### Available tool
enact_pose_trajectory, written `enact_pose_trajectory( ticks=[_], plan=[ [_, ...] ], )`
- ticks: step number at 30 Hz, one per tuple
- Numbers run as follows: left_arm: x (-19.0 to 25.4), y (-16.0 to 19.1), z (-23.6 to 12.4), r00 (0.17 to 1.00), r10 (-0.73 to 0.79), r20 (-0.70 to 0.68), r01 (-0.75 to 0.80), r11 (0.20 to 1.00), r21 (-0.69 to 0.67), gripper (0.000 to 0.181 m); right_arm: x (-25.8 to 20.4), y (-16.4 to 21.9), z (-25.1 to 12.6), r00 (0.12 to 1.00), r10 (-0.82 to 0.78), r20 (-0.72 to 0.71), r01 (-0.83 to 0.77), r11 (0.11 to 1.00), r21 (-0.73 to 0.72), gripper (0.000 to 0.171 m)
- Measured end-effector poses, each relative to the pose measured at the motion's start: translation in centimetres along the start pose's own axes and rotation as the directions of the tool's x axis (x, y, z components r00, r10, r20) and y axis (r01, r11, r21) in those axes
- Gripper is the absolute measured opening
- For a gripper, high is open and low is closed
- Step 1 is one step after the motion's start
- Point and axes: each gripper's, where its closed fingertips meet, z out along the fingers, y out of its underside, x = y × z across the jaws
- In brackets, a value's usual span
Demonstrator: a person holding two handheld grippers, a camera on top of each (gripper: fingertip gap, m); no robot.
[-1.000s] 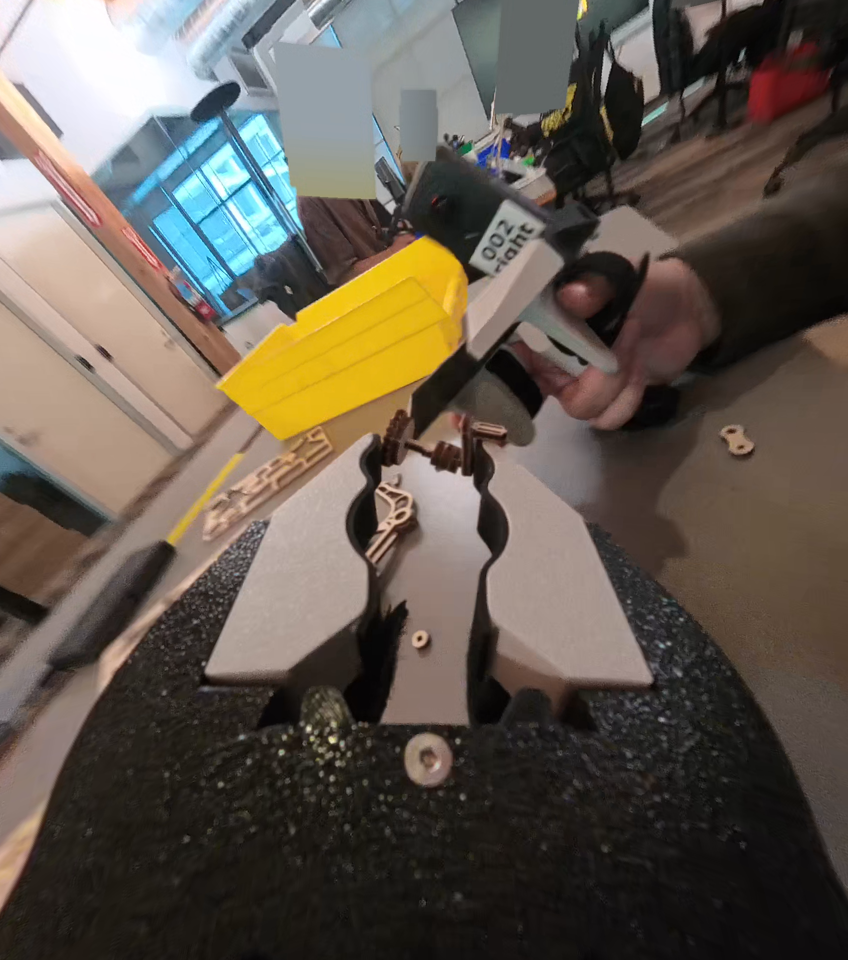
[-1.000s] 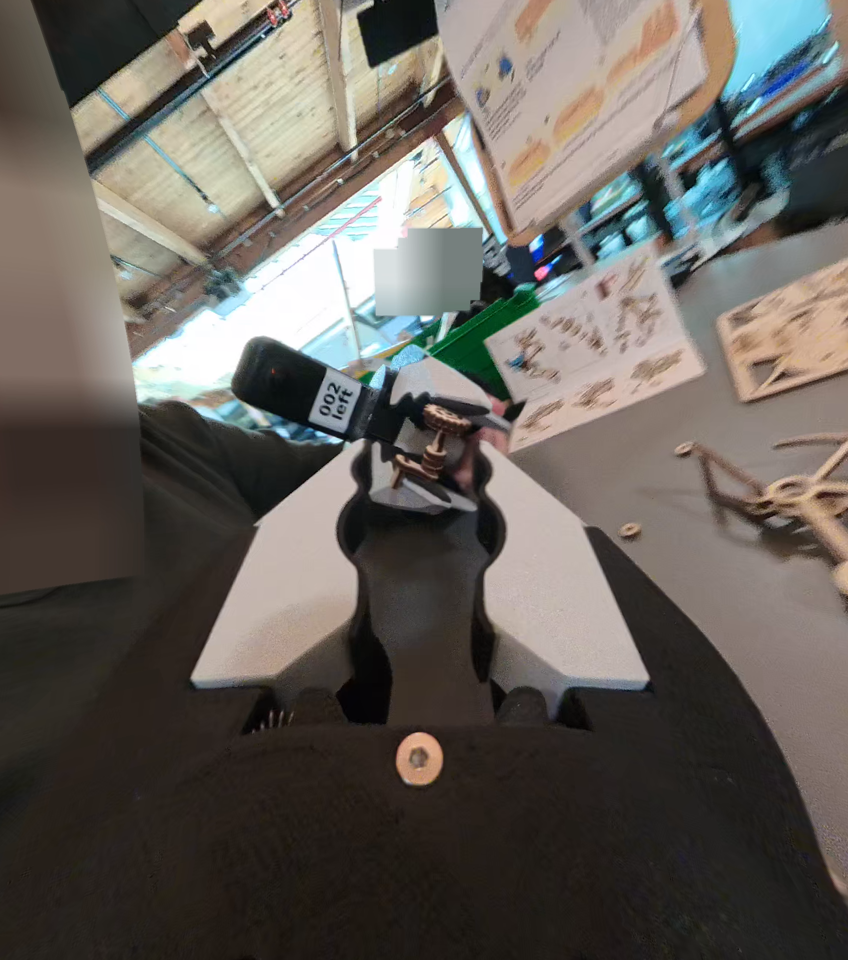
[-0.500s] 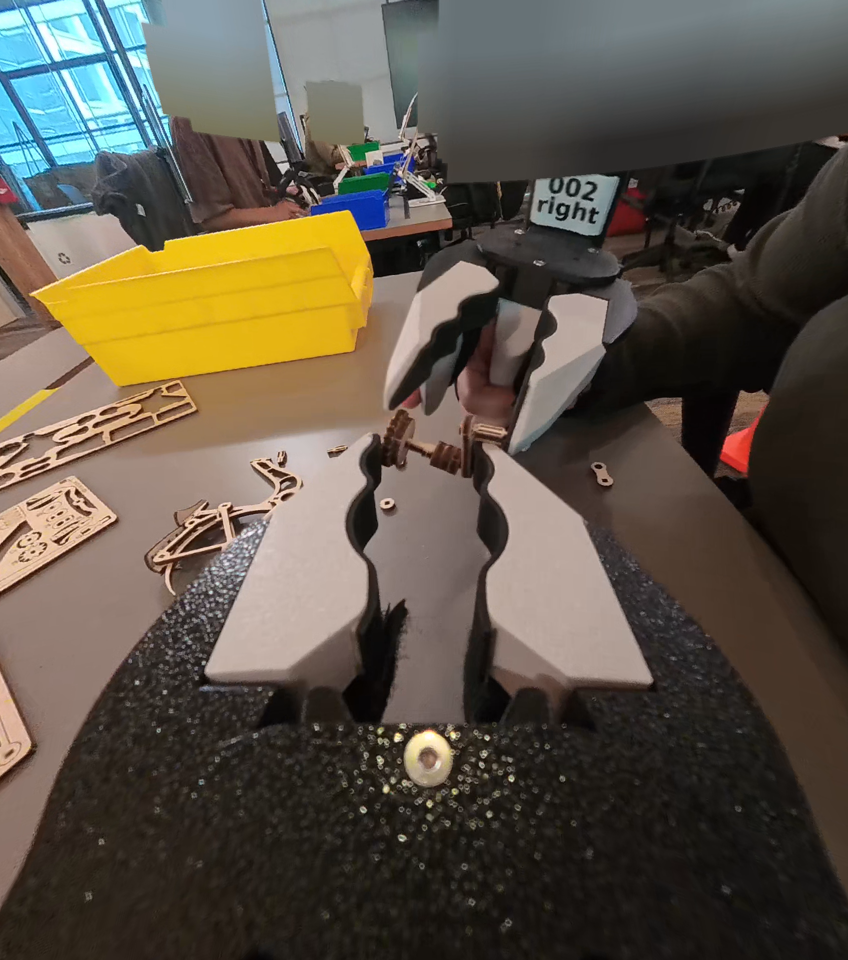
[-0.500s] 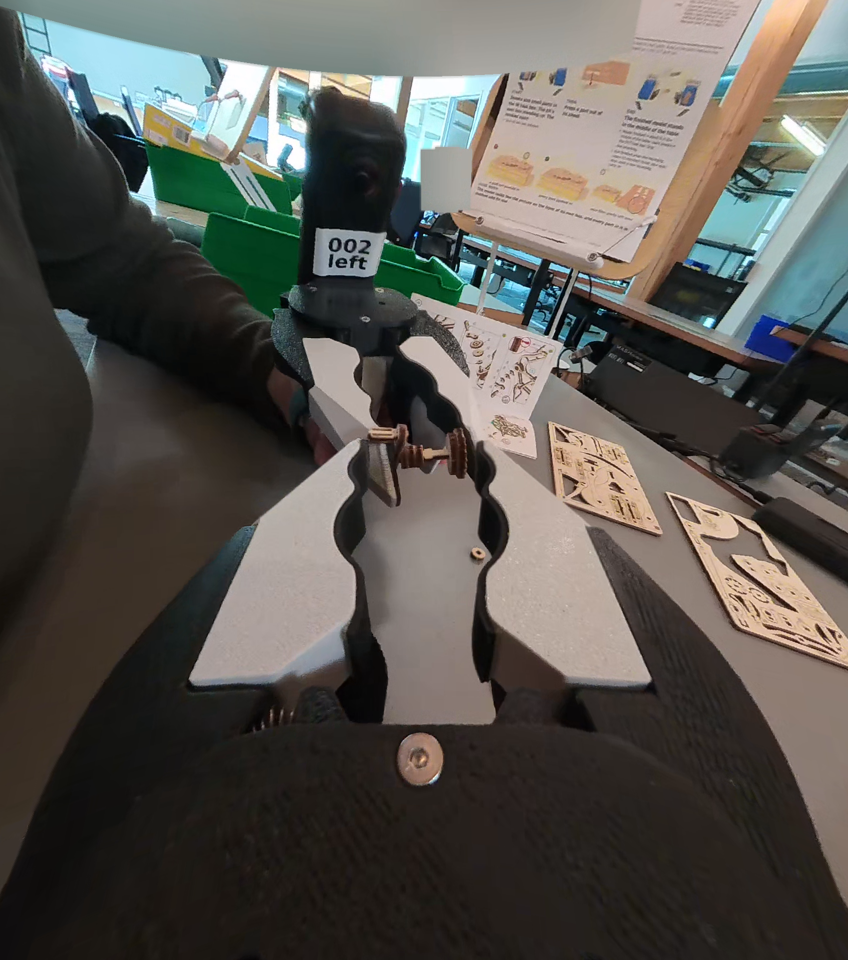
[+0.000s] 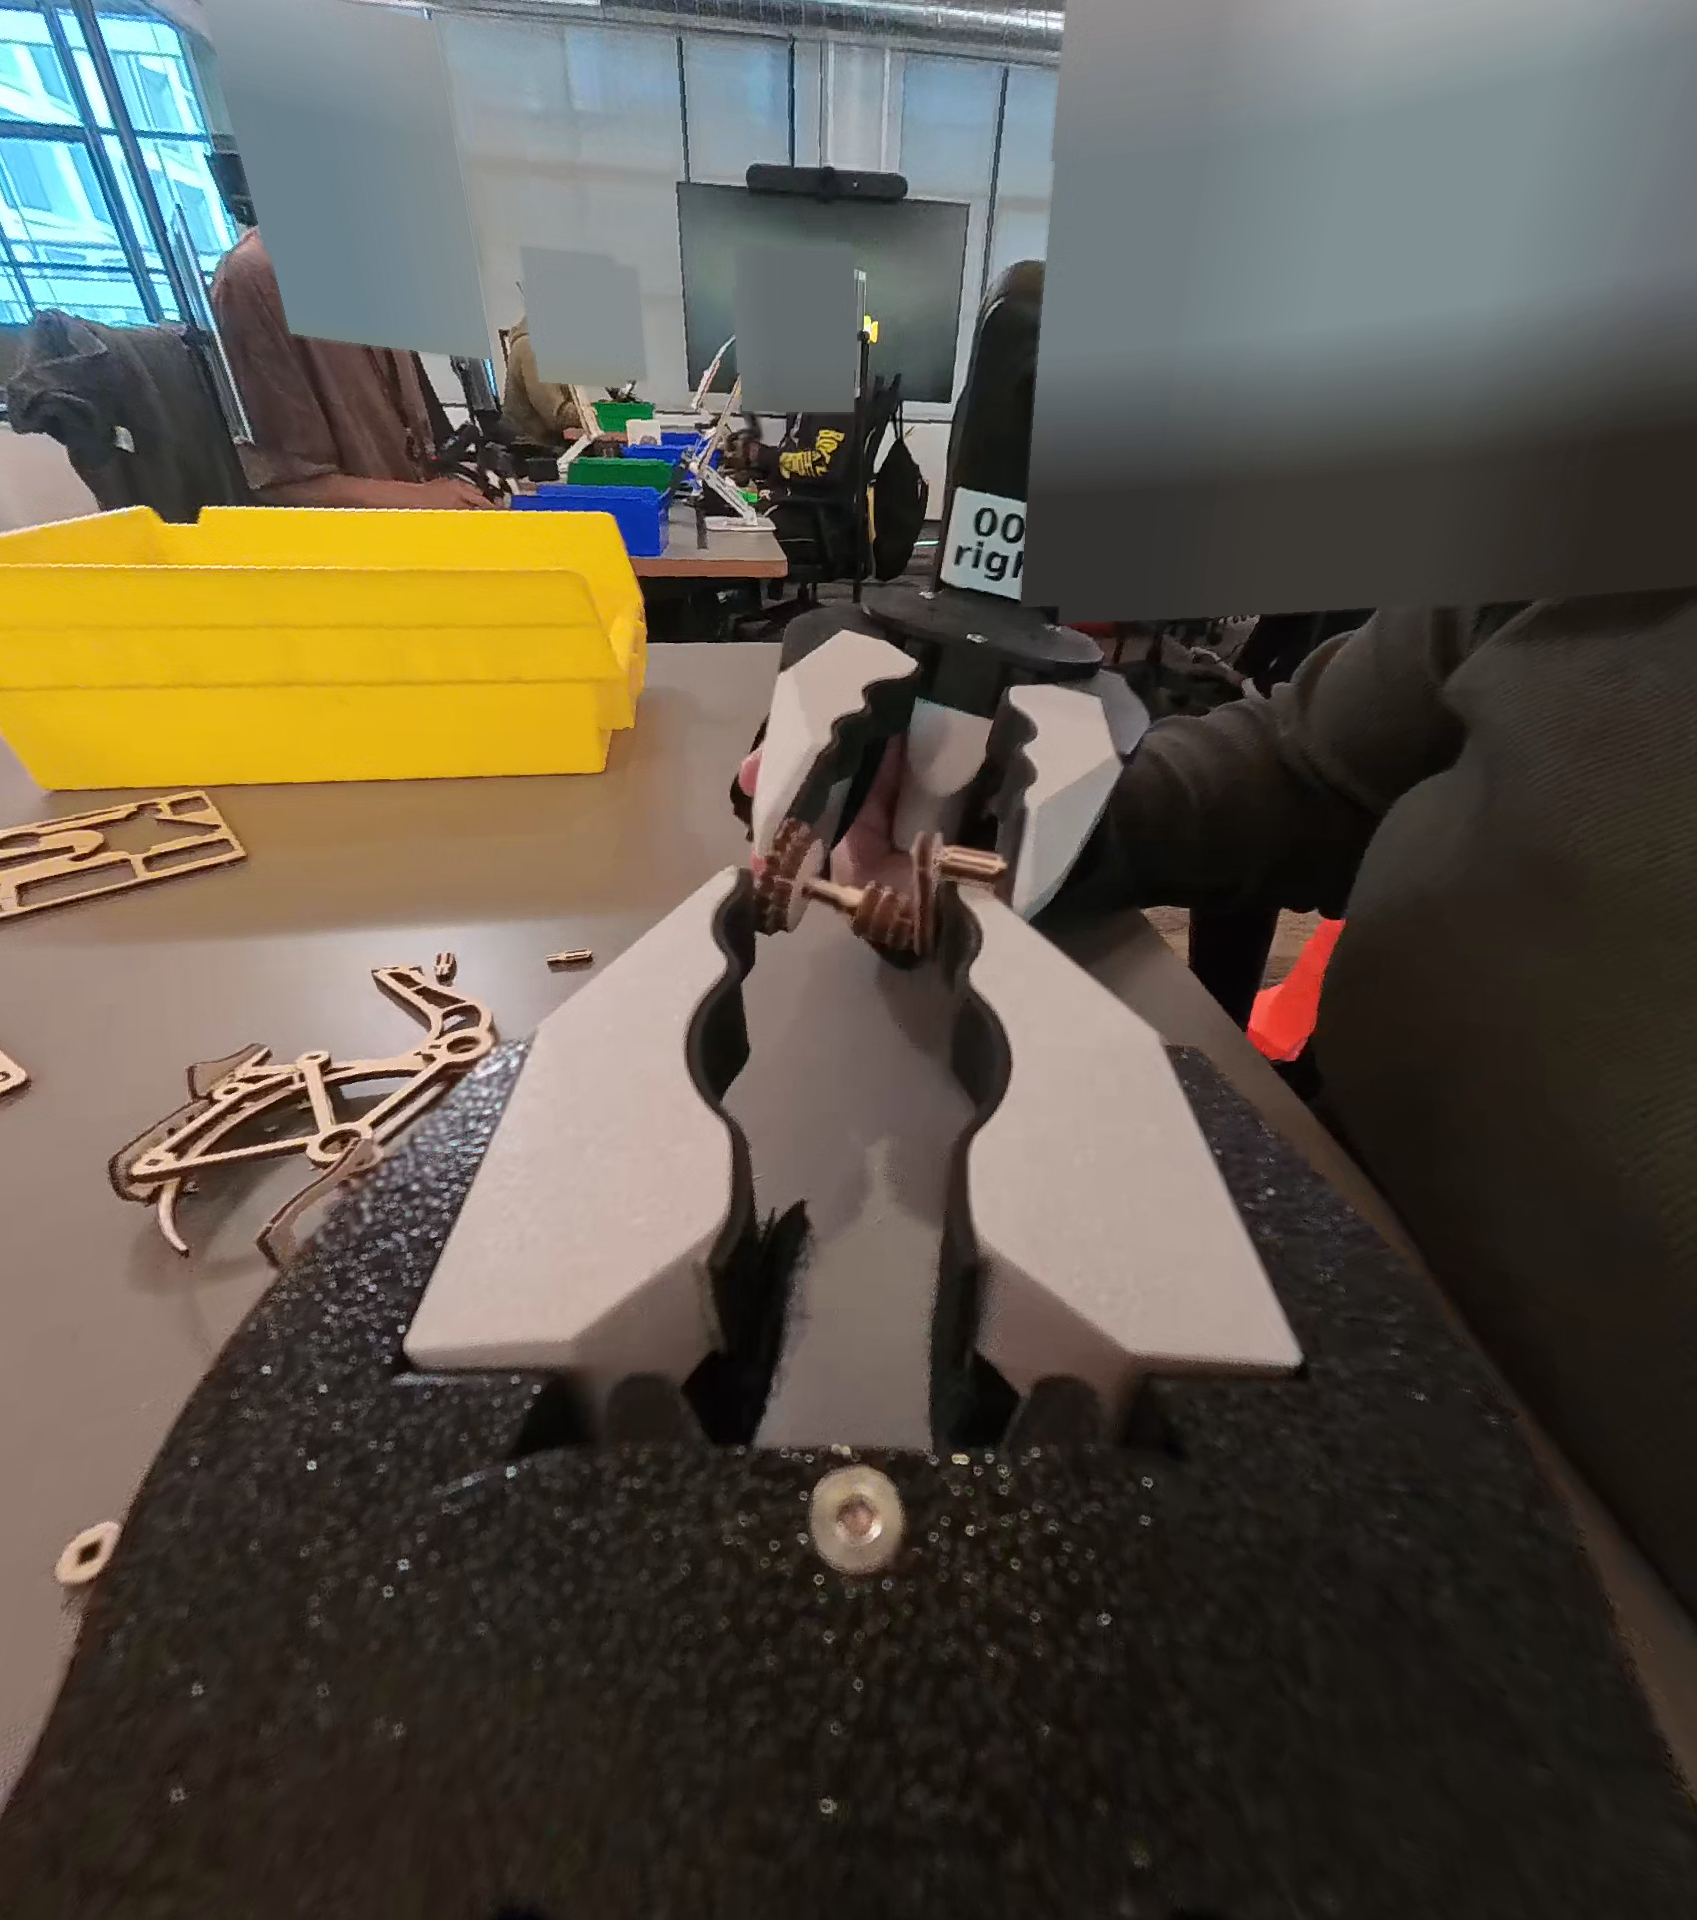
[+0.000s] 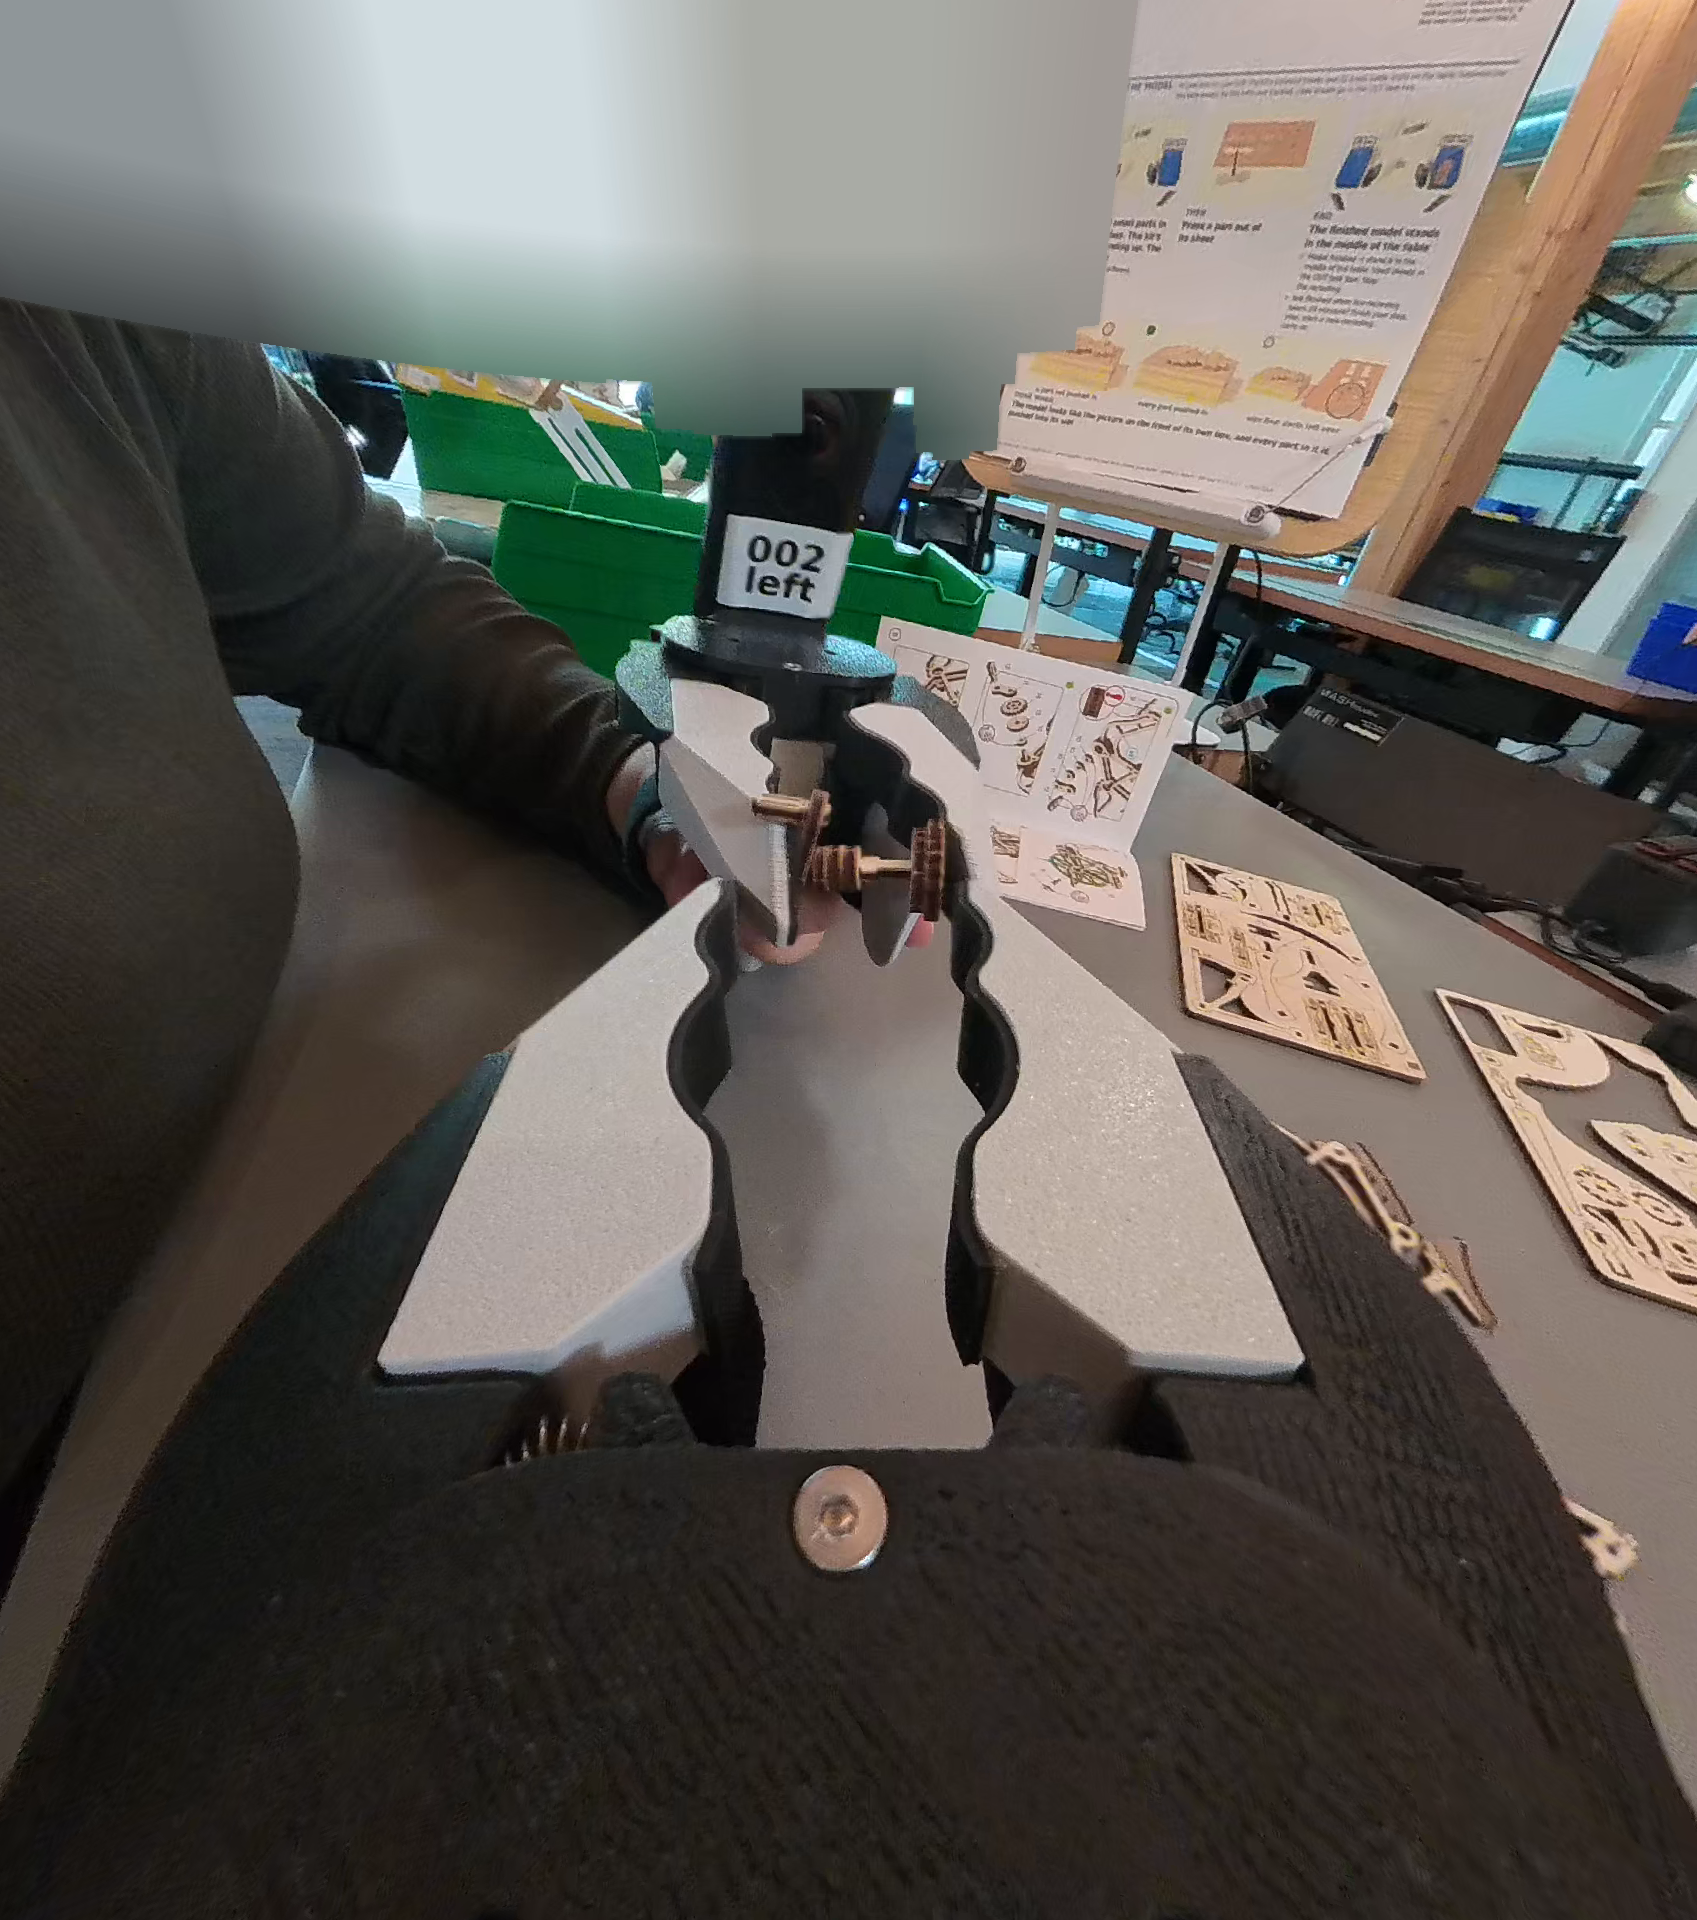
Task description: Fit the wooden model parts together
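A small wooden axle with toothed gears (image 5: 870, 899) sits crosswise between the fingertips of my left gripper (image 5: 849, 906), which is shut on it above the grey table. The axle also shows in the right wrist view (image 6: 859, 864), held by the left gripper (image 6: 823, 920). My right gripper (image 6: 839, 914) faces the left one tip to tip. It is open, and its fingers (image 5: 802, 748) straddle the axle from the far side. One fingertip is right beside the end gear. Whether it touches the gear is unclear.
A yellow bin (image 5: 283, 644) stands at the back left. A part-built wooden frame (image 5: 304, 1101) and a loose link (image 5: 85, 1553) lie left of the grippers. Punched wooden sheets (image 6: 1280, 966) and an instruction booklet (image 6: 1041, 748) lie to the other side. The person's body is close by. My left and right fingertips are right by each other.
Both grippers swung from tilted to level and now face each other squarely. The axle stayed in the left gripper. The right gripper's fingers closed in around the axle.
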Motion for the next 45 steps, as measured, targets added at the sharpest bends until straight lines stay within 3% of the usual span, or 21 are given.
enact_pose_trajectory(
  ticks=[4,10,18,23,27,32,38,42,45],
  plan=[
    [0.2,0.1,0.1,1.0,-0.001,-0.01,0.001,1.0,-0.004,0.033,0.1,-0.8,-0.4,0.998,0.062,0.014,-0.062,0.997,0.054,0.039],
    [0.3,0.9,0.5,1.0,0.016,0.006,-0.015,0.997,-0.07,0.033,0.1,-0.3,0.0,0.999,0.031,-0.005,-0.031,0.999,0.018,0.04],
    [0.3,1.3,0.9,0.987,-0.163,-0.004,0.162,0.982,-0.093,0.033,0.5,-0.2,-0.1,0.991,0.135,0.018,-0.135,0.991,0.016,0.044],
    [0.2,0.2,0.4,0.955,-0.29,-0.068,0.29,0.957,-0.006,0.033,1.3,-0.3,-0.5,0.968,0.25,0.026,-0.251,0.967,0.047,0.046],
    [0.1,0.4,0.5,0.961,-0.27,-0.05,0.27,0.963,-0.023,0.033,1.1,-0.3,-0.4,0.971,0.236,0.031,-0.237,0.97,0.042,0.038],
    [1.7,0.1,0.6,0.965,-0.226,-0.136,0.225,0.974,-0.02,0.033,1.1,0.0,-0.4,0.946,0.319,0.065,-0.321,0.947,0.021,0.024],
    [1.6,0.4,0.7,0.979,-0.177,-0.105,0.173,0.984,-0.039,0.037,0.9,0.0,-0.5,0.951,0.301,0.069,-0.303,0.953,0.017,0.004],
    [1.4,0.3,0.6,0.984,-0.151,-0.093,0.149,0.988,-0.03,0.057,1.4,0.1,-0.6,0.939,0.34,0.056,-0.342,0.939,0.021,0.004],
    [1.0,-0.2,0.2,0.985,-0.149,-0.084,0.15,0.989,0.004,0.048,1.7,0.0,-0.7,0.917,0.393,0.063,-0.395,0.918,0.033,0.004]
  ],
)
